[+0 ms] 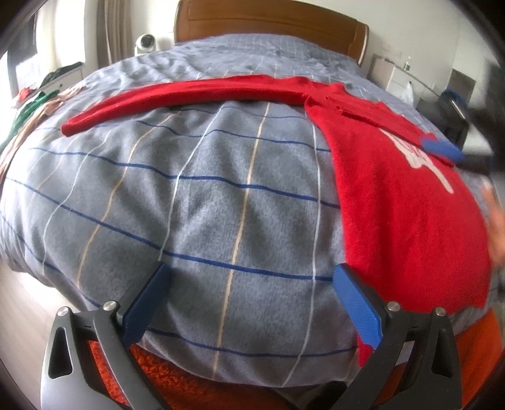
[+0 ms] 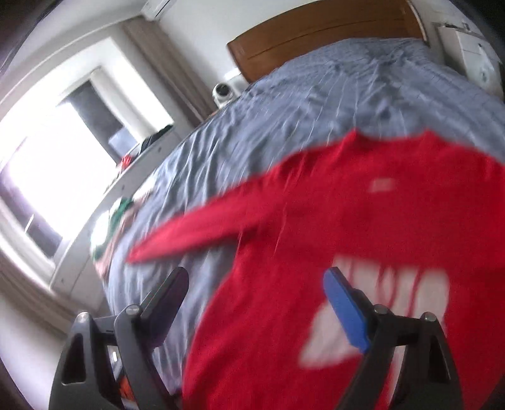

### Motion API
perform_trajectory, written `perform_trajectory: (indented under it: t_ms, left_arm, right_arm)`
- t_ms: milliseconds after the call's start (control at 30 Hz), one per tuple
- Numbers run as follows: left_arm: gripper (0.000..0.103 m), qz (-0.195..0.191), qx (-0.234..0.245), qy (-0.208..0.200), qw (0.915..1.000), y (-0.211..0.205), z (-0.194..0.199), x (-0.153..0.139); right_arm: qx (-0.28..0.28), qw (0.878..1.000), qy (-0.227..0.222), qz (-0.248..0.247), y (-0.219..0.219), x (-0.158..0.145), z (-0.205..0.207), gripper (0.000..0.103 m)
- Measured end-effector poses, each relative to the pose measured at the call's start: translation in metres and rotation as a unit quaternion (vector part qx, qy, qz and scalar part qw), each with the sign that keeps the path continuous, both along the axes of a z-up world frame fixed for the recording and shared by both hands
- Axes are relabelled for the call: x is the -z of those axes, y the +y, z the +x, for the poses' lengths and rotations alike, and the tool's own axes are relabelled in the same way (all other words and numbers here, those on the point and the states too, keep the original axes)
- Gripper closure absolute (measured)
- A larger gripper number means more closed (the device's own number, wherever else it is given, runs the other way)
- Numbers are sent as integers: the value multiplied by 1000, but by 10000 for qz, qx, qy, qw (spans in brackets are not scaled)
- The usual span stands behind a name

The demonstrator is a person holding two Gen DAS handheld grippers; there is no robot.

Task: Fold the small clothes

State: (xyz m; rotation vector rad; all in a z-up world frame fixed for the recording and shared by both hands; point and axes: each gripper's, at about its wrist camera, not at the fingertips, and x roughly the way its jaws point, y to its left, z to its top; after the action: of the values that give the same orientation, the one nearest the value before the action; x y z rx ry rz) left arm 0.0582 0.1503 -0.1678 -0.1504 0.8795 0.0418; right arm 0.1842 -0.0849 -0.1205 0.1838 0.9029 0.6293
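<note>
A red sweater (image 1: 394, 195) with white lettering lies flat on the grey checked bed cover (image 1: 205, 195). Its long sleeve (image 1: 189, 91) stretches out to the left. My left gripper (image 1: 252, 284) is open over bare cover, its right finger beside the sweater's lower left hem. In the blurred right wrist view, my right gripper (image 2: 255, 277) is open above the sweater (image 2: 347, 220), with nothing pinched between its pads. One of its blue fingertips (image 1: 442, 150) shows over the lettering at the right of the left wrist view.
A wooden headboard (image 1: 268, 22) stands at the far end of the bed. Green and beige clothes (image 1: 28, 113) are piled at the left edge. A white round device (image 1: 145, 42) sits beside the bed. Orange fabric (image 1: 151, 366) hangs below the near edge. A hand (image 1: 497, 220) is at the right.
</note>
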Motion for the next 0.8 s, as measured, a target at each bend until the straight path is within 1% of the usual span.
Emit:
perform_trajectory:
  t_ms: [67,167,267,300,333,367,400,433,533,600,633,667,700,733,800]
  left_arm:
    - [0,40,6,18,10000,-1,1,1]
    - [0,36,5,23,10000,-1,1,1]
    - [0,36,-13,48,10000,-2,2,1]
    - [0,45,-22,56,10000,-2,2,1]
    - [0,49,-27,61,10000,-2,2,1]
    - [0,58,-40,69,10000,-3,3,1]
    - [0,78,-57,79,9999,-3,3,1]
    - [0,96,-64,87,9999,-4,4,2]
    - [0,215,-99,131,9996,-7,6,4]
    - [0,286,-109,148,9994,-8,6,5]
    - [0,315,-110,156,9993,-9,6,5]
    - [0,342,-106,167,9992,-10,6,6]
    - [0,361,-102,179,9991,-10,6,6]
    - [0,374,-99,182,9991,-10,5,6]
    - [0,410,-84,184,9990,-11,4,7]
  right_arm:
    - [-64,9996,-108,-236,-19,9,-36,16]
    - [99,9970,-362,-678,-58,8,-61,16]
    - [721,9889,-633,-1139,-114,1,-77,16]
    - [1073,9822,-714,-1363,-140,-1,-77,16]
    - [1297,9773,-748,-1502,-154,-4,-76,16]
    - [1736,9662,-780,-1738,-183,-4,-73,16]
    - [1967,9597,-780,-1850,-197,-4,-71,16]
    - [2381,9463,-773,-2047,-222,-4,-66,16]
    - [3048,9193,-747,-2376,-266,1,-54,16]
    - [3234,9105,-660,-2490,-283,10,-49,16]
    - [3291,9080,-544,-2534,-292,18,-46,15]
    - [3260,9124,-411,-2440,-300,30,-44,13]
    - [3254,9142,-472,-2369,-303,35,-47,12]
    - [3264,9118,-699,-2391,-300,37,-52,12]
    - [3305,9065,-815,-2498,-297,38,-54,12]
